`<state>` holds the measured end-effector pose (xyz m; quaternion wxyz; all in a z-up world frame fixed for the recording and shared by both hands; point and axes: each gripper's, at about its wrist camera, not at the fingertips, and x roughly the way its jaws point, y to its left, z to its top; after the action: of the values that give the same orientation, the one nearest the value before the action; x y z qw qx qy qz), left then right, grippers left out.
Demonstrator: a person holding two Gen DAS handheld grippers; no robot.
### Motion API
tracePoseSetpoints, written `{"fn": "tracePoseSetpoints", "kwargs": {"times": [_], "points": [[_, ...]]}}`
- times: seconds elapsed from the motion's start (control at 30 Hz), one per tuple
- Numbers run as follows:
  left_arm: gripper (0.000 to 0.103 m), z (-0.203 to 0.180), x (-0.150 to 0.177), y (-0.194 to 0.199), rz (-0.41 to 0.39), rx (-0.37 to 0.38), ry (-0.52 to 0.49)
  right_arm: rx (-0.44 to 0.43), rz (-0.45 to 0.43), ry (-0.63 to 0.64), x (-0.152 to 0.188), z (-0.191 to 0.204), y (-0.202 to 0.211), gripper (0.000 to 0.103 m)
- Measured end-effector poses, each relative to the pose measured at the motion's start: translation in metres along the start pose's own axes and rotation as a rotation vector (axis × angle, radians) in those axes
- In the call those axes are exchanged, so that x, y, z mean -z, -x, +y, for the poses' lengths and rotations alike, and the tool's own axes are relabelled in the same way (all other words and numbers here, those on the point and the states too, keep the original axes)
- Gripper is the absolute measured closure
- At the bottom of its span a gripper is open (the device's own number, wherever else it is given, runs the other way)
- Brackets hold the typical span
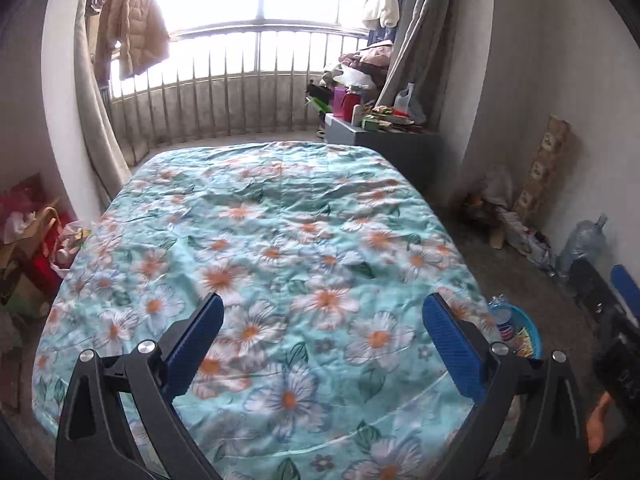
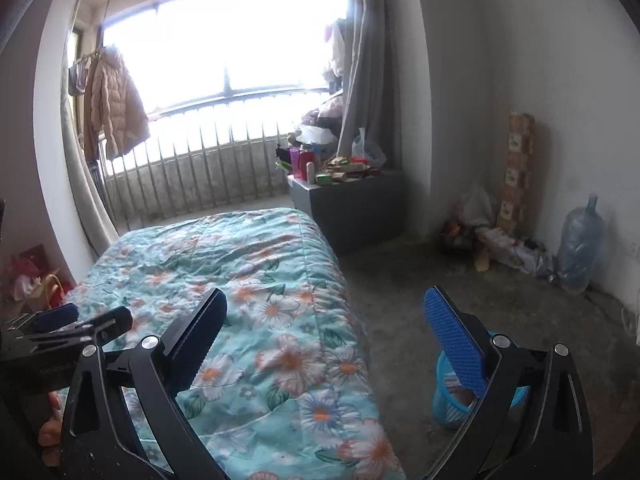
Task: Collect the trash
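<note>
Both tools were held over the bed [image 1: 280,240], pointing toward the window and tilted somewhat down. Left tool [image 1: 322,316] sat w/ its blue pads spread wide, nothing between them, only the floral quilt below. Right tool [image 2: 326,312] was also spread wide and empty; its left finger [image 2: 200,332] hung over the quilt's edge, its right finger [image 2: 452,336] over the floor [image 2: 440,272] beside the bed.

Trash bin [image 2: 456,400], a blue mesh basket, stood on the floor just beside the bed's right side, near the foot. In the right wrist view the right finger covered most of it; the contents were hard to read there. The left wrist view looked into the same bin [image 1: 532,336] from above: a bottle w/ a red-and-blue label [image 1: 505,326] and some coloured wrappers lay inside.

Only the right wrist view showed the left tool from outside, at the left edge, plus fingers of the person's hand [image 2: 50,436] gripping below it. The left wrist view caught the right tool [image 1: 616,300] at its right edge, blurred.

Seen by both: a cluttered grey desk [image 2: 352,208] by the curtain, a big water jug [image 2: 580,248] against the wall, and a puffy jacket [image 2: 116,108] hanging at the window.
</note>
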<state>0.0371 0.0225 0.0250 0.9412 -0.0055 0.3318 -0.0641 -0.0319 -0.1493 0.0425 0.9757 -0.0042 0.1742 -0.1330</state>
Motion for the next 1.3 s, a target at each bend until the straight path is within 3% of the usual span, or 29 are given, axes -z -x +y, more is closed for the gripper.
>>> {"fn": "tracePoseSetpoints", "kwargs": {"times": [0.1, 0.23, 0.43, 0.53, 1.3], "points": [[0.006, 0.001, 0.014, -0.009, 0.073, -0.044, -0.005, 0.006, 0.041, 0.041, 0.011, 0.004, -0.003, 0.008], [0.006, 0.002, 0.034, -0.017, 0.138, -0.113, 0.007, 0.021, 0.189, 0.094, 0.030, 0.008, -0.017, 0.008], [0.006, -0.003, 0.055, -0.028, 0.234, -0.132, -0.003, 0.099, 0.422, 0.143, 0.070, 0.006, -0.031, 0.008], [0.006, -0.005, 0.055, -0.031, 0.246, -0.142, -0.020, 0.114, 0.490, 0.135, 0.084, 0.000, -0.032, 0.008], [0.006, -0.030, 0.051, -0.026, 0.237, -0.107, -0.088, 0.183, 0.497, 0.123, 0.081, -0.024, -0.020, 0.008]]}}
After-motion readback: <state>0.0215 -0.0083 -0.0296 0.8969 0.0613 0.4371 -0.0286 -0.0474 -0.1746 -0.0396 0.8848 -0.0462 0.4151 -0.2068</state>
